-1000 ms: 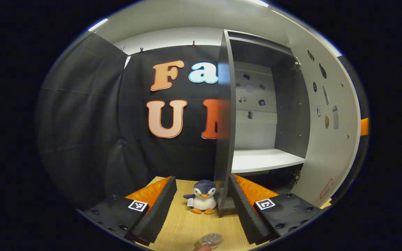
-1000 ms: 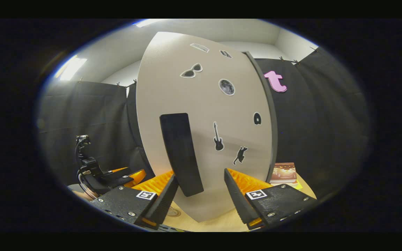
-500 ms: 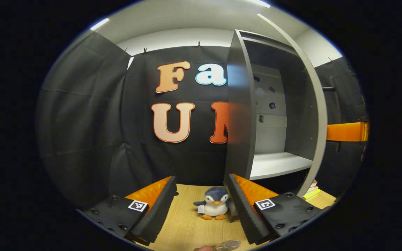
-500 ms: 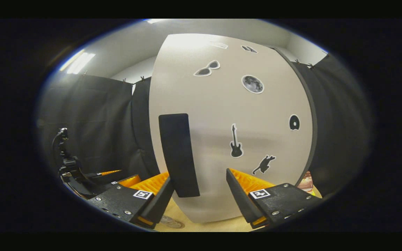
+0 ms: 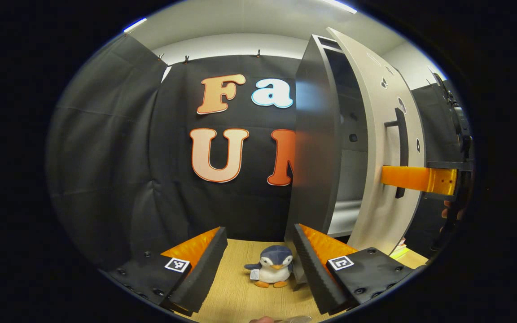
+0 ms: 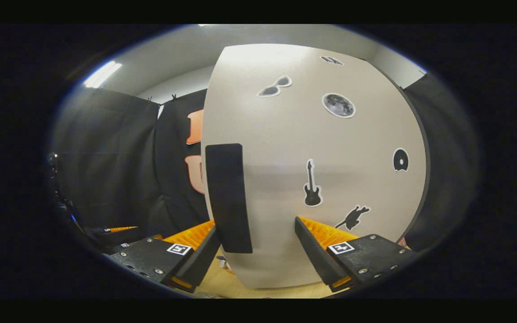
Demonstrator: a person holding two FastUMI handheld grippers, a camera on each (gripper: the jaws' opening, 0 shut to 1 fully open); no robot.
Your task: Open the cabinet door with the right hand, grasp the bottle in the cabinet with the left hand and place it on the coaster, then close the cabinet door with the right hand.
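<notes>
1. Wooden tabletop (image 5: 240, 296) formed the floor of the booth, with black cloth wall (image 5: 106, 157) behind; I logged both in the left gripper view.
2. Left gripper (image 5: 258, 264): I recorded its fingers spread apart, holding nothing, low over the tabletop.
3. Clear rounded item (image 5: 292, 319) at the bottom edge of the left gripper view, nearest the camera; I could not tell whether it was the bottle or the coaster.
4. Plush penguin (image 5: 272, 271): standing upright on the tabletop between the left gripper's fingers in the picture, just beside the cabinet's foot.
5. Cabinet (image 5: 317, 148): dark side panel facing my left camera, a narrow strip of interior and pale shelf (image 5: 346, 215) visible past it.
6. Cabinet door (image 6: 312, 170): pale, nearly shut, a slim gap left at the cabinet front; stickers on its face, among them a guitar (image 6: 312, 184) and a moon (image 6: 338, 105).
7. Door handle (image 6: 228, 197): dark vertical bar near the door's free edge.
8. Right gripper (image 6: 256, 251): I noted its fingers apart, close against the door face, the handle's lower end just inside its left finger; clamped on nothing.
9. Right gripper seen from the left camera, at the door's outer face beside the handle.
</notes>
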